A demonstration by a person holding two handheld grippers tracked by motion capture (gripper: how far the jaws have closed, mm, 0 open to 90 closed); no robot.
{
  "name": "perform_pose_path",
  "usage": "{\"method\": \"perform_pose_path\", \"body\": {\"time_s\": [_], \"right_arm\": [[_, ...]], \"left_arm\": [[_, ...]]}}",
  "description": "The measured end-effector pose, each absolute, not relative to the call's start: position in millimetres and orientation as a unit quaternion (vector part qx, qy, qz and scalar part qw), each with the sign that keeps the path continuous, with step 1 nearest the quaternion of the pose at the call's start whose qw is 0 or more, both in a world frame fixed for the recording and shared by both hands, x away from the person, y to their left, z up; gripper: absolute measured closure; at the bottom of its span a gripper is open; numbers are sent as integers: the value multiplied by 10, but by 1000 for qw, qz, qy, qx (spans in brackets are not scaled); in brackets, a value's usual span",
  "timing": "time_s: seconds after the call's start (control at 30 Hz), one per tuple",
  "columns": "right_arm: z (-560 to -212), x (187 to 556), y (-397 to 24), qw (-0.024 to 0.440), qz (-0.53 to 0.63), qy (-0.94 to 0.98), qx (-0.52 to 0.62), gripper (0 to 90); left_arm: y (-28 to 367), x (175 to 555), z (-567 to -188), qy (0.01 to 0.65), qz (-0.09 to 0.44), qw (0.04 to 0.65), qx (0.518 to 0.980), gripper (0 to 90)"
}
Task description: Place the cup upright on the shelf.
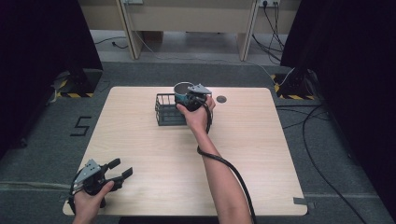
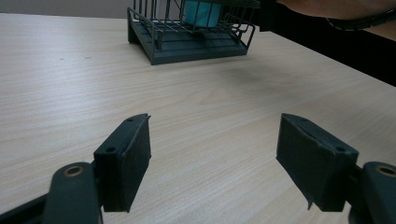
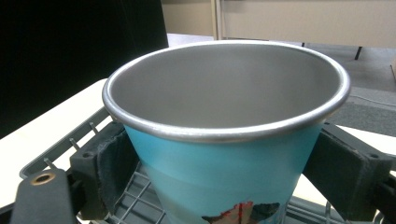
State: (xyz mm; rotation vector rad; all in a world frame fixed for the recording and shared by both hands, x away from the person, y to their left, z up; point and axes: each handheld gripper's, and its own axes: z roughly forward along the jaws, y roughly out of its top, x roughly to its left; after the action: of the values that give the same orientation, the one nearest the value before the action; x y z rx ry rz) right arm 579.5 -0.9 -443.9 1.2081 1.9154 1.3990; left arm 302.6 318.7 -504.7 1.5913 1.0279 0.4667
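A teal metal cup with a silver rim and grey inside stands upright over the dark wire basket near the table's far middle. My right gripper is shut on the cup, its black pads pressed against both sides of the cup's wall. In the left gripper view the cup shows inside the basket. My left gripper rests at the table's near left corner, open, with bare wood between its pads.
A small dark round mark lies on the table just right of the basket. The wooden table stretches wide between the two grippers. Black curtains, cables and stand bases ring the floor around it.
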Motion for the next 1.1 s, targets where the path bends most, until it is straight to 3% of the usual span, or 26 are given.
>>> {"method": "perform_pose_path", "body": {"time_s": [1.1], "right_arm": [[-4504, 5594, -57, 249, 516, 693, 437, 145]], "left_arm": [[3186, 3024, -5045, 436, 200, 560, 676, 257]]}}
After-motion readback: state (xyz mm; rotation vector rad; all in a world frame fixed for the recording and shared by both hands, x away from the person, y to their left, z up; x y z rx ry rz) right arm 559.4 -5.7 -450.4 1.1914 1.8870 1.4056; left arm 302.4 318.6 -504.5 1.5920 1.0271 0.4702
